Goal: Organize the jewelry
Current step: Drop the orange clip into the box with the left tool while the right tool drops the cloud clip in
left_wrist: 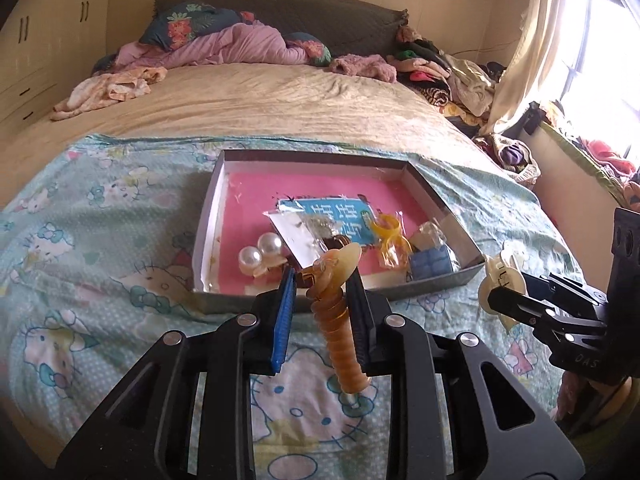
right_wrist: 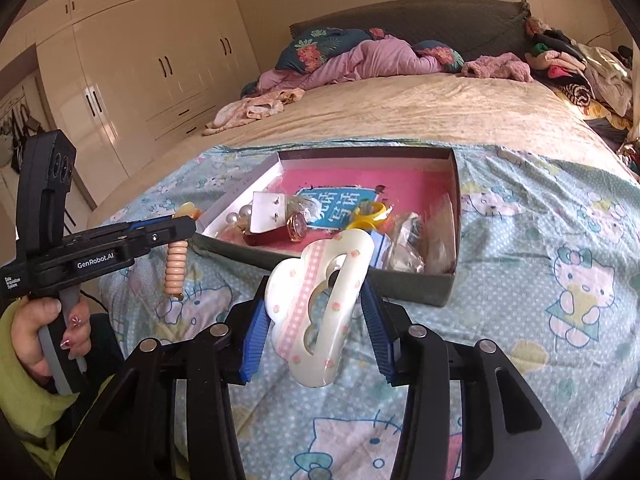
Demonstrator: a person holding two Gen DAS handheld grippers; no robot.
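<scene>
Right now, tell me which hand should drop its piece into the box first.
Left, probably. The left gripper holds the amber ribbed hair clip right at the box's near wall. The right gripper, clamping the white cloud-shaped claw clip, sits off the box's right corner, slightly farther back.

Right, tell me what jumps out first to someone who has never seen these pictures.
Each gripper holds a hair clip above the cartoon-cat bedsheet: the left gripper pinches an amber ribbed clip, the right gripper a white cloud-shaped clip. Just beyond them sits an open box with a pink floor, holding two big pearls, a watch and small packets.
</scene>
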